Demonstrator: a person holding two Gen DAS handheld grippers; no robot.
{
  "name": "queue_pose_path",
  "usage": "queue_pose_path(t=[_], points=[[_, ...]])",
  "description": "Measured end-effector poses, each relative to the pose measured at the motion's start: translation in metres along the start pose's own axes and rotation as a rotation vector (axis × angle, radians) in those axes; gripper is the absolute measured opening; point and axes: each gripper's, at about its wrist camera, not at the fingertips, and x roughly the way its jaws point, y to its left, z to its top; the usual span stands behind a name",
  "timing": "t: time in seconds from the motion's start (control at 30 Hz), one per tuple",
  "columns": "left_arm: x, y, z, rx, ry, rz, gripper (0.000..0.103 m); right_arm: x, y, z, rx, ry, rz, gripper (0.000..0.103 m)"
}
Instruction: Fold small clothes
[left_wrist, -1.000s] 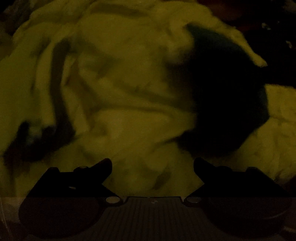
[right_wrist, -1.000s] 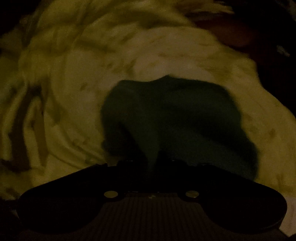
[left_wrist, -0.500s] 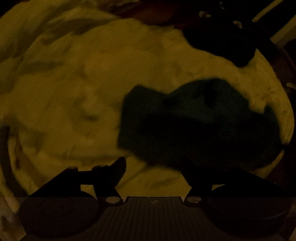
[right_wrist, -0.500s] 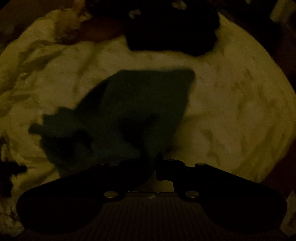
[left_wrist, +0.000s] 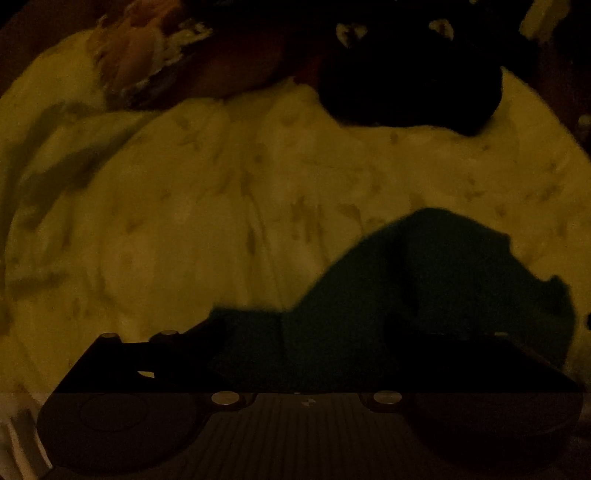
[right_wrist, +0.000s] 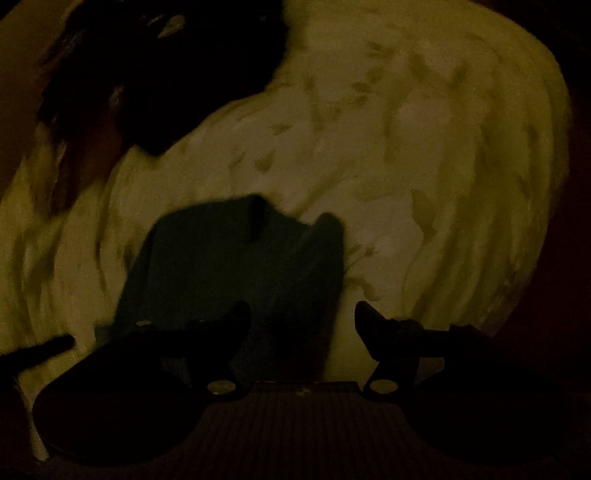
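Left wrist: the left tongs (left_wrist: 304, 326) stand wide apart, straddling the dark green garment (left_wrist: 424, 280) on the pale bedspread (left_wrist: 221, 203), likely to pinch an edge

Right wrist: the right tongs (right_wrist: 301, 314) gape empty beside its right edge

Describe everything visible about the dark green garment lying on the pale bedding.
The dark green garment is a small piece of soft cloth, lying rumpled with uneven edges on the pale, creased bedding. Dim light hides its type and details. In the right wrist view it lies between the open right gripper and its left finger. The left gripper, also open, has cloth between its fingers; contact is unclear.
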Motion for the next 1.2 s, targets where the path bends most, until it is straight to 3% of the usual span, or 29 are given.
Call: queue_pose_path(t=[0.27,0.47,0.53,0.57,0.6,0.63,0.67,0.73,0.93,1.07,1.2], points=[[0.068,-0.027,0.035,0.126,0.013,-0.059,0.103,0.041,-0.006,-0.004,0.182,0.121,0.048,0.078],[0.111,-0.065,0.034,0.240,0.050,-0.172,0.103,0.069,-0.005,-0.025,0.236,0.176,0.060,0.078],[0.113,-0.076,0.030,0.240,0.043,-0.208,0.103,0.077,-0.002,-0.031,0.219,0.192,0.041,0.069],[0.113,-0.079,0.028,0.218,0.047,-0.215,0.102,0.078,0.000,-0.034,0.208,0.195,0.050,0.051],[0.113,-0.082,0.027,0.190,0.062,-0.224,0.090,0.078,0.002,-0.035,0.194,0.193,0.063,0.033],[0.113,-0.083,0.026,0.174,0.078,-0.236,0.086,0.075,0.007,-0.037,0.170,0.182,0.064,0.030],[0.109,-0.086,0.023,0.174,0.074,-0.250,0.069,0.072,0.011,-0.037,0.145,0.167,0.059,0.026],[0.093,-0.087,0.018,0.190,0.043,-0.254,0.067,0.063,0.021,-0.037,0.089,0.143,0.048,0.022],[0.000,-0.045,0.012,-0.005,-0.164,-0.379,0.066,0.008,0.051,-0.027,-0.009,0.023,0.100,0.017],[-0.070,-0.011,-0.001,-0.093,-0.303,-0.403,0.067,-0.049,0.082,-0.030,-0.146,-0.098,0.153,0.016],[-0.148,0.031,-0.041,-0.181,-0.452,-0.413,0.067,-0.107,0.111,-0.043,-0.233,-0.200,0.228,0.015]])
